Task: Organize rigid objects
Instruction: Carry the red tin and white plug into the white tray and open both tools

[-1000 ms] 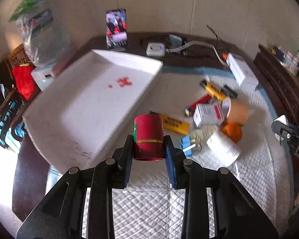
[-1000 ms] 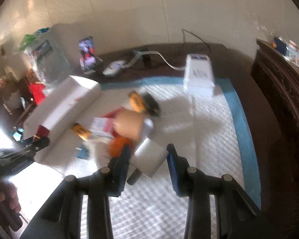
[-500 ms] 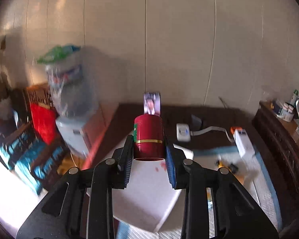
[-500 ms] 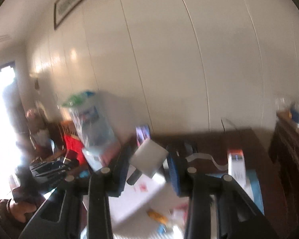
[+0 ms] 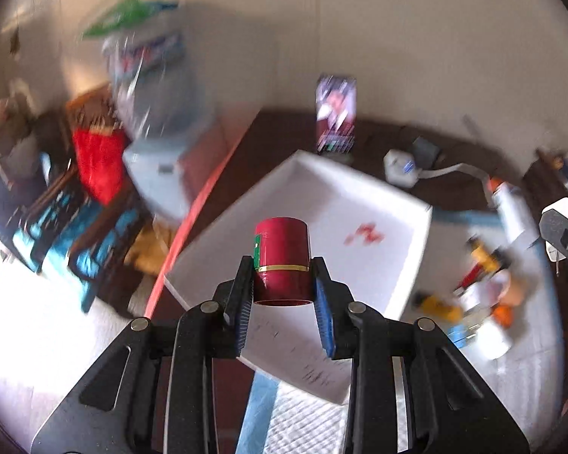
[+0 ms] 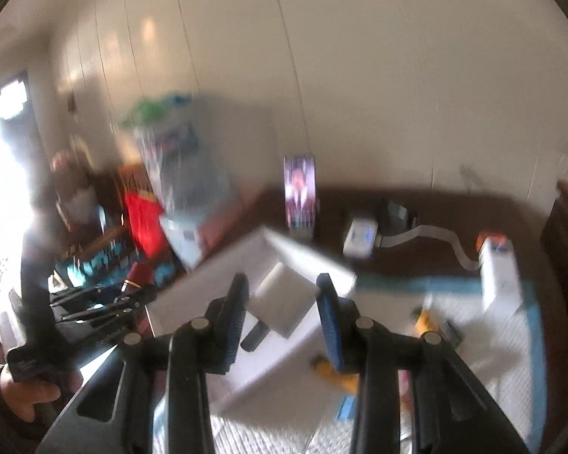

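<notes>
My left gripper [image 5: 283,280] is shut on a dark red cylindrical can [image 5: 282,261] with a gold band, held in the air over the near left part of the white tray [image 5: 363,193]. My right gripper [image 6: 282,302] is shut on a white plug adapter [image 6: 284,300], held above the tray [image 6: 310,255]. The left gripper with the red can also shows in the right wrist view [image 6: 132,283] at the left. Both views are blurred by motion.
A pile of small items [image 5: 477,295] lies on the white quilted mat [image 5: 526,370] right of the tray: yellow tube, orange ball, white bottle. A white box [image 6: 498,276], a picture card [image 6: 300,189] and a water dispenser [image 5: 159,121] stand behind and left.
Both grippers swung up toward the wall and now tilt back down toward the tray, each keeping its object. The left has moved from the mat toward the tray's left side.
</notes>
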